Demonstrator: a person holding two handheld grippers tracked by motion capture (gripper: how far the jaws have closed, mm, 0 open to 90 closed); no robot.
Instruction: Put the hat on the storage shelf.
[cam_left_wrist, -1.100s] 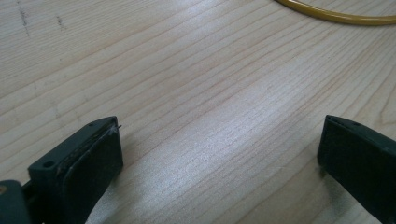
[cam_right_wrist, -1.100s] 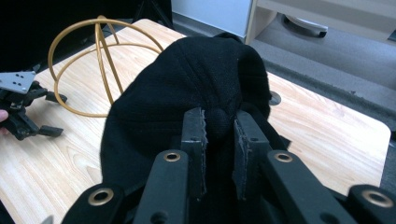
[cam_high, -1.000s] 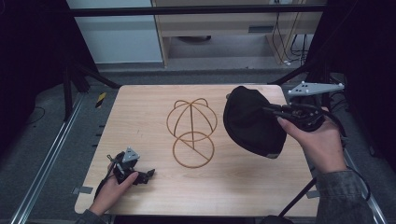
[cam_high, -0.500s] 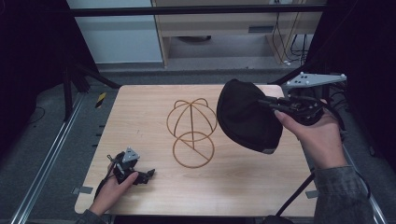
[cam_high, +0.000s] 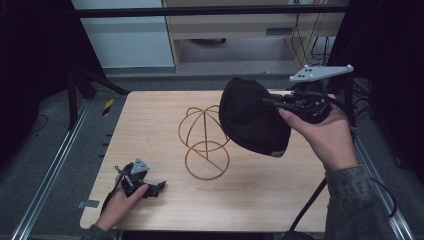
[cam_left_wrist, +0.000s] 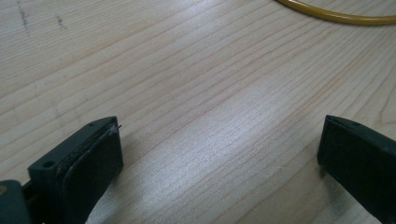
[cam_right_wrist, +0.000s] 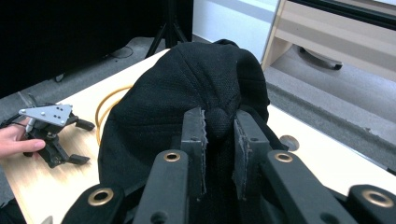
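A black cap (cam_high: 252, 121) hangs in the air over the right half of the wooden table (cam_high: 150, 125), held by my right gripper (cam_high: 277, 104), which is shut on a fold of its fabric. The right gripper view looks along both jaws pinching the black cap (cam_right_wrist: 187, 93). A yellow wire hat stand (cam_high: 204, 143) rises at the table's middle, just left of the cap, its upper right part hidden behind it. My left gripper (cam_high: 159, 188) lies on the table near the front left corner, open, with bare wood between its jaws (cam_left_wrist: 219, 154).
A curved piece of the stand's yellow base ring (cam_left_wrist: 336, 16) crosses the top of the left gripper view. Metal rails (cam_high: 55, 165) run along the table's left side. A cable (cam_high: 310, 205) trails down from my right hand. A wooden cabinet (cam_high: 260, 25) stands beyond the table.
My right gripper has lifted the black cap and carried it left toward the wire stand. The left gripper has stayed put.
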